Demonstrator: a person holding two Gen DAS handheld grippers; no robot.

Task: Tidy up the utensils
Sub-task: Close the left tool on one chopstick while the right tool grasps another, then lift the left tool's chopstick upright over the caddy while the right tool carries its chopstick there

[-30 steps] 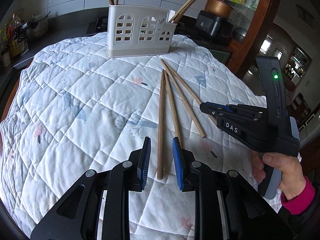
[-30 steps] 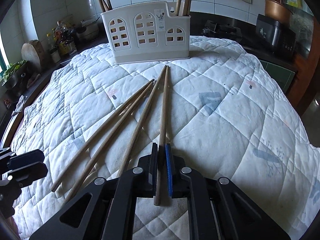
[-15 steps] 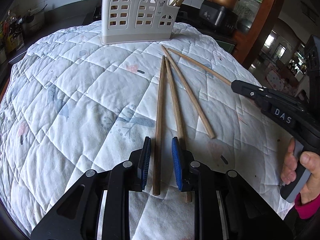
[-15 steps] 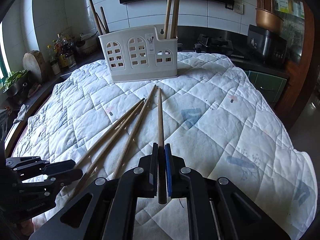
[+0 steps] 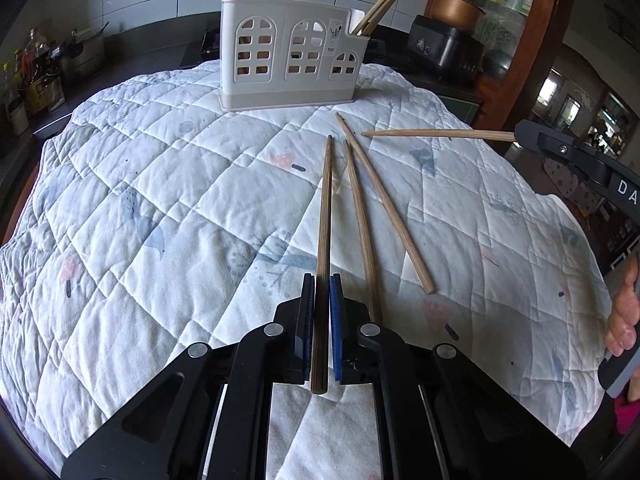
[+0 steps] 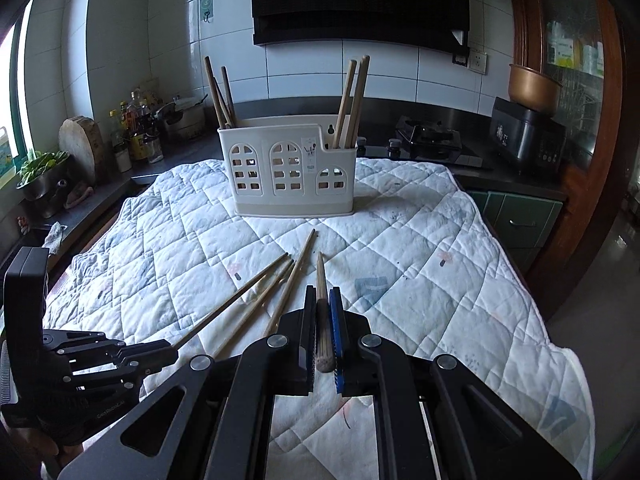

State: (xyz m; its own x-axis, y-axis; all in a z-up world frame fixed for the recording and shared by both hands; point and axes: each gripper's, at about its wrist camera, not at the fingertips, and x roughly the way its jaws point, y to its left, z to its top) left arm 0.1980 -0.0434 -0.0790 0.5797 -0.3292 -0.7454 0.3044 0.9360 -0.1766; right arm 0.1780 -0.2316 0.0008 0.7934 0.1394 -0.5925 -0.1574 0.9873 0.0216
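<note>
1. Between the left claw's (image 5: 322,320) closed pads, a chopstick (image 5: 325,216) lies on the quilted bench (image 5: 140,200), tip toward the white holder (image 5: 292,56).
2. Right claw (image 6: 323,320) clamps another chopstick (image 6: 321,280), raised, likewise pointing holderward.

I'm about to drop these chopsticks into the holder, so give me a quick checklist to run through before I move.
1. Left gripper shut on its chopstick: ok.
2. Right gripper shut on its chopstick: ok.
3. Right chopstick lifted off the quilt: ok.
4. Left chopstick lifted off the quilt: cannot tell.
5. Holder upright, top open: ok.
6. Room in the holder's middle compartment: cannot tell.
</note>
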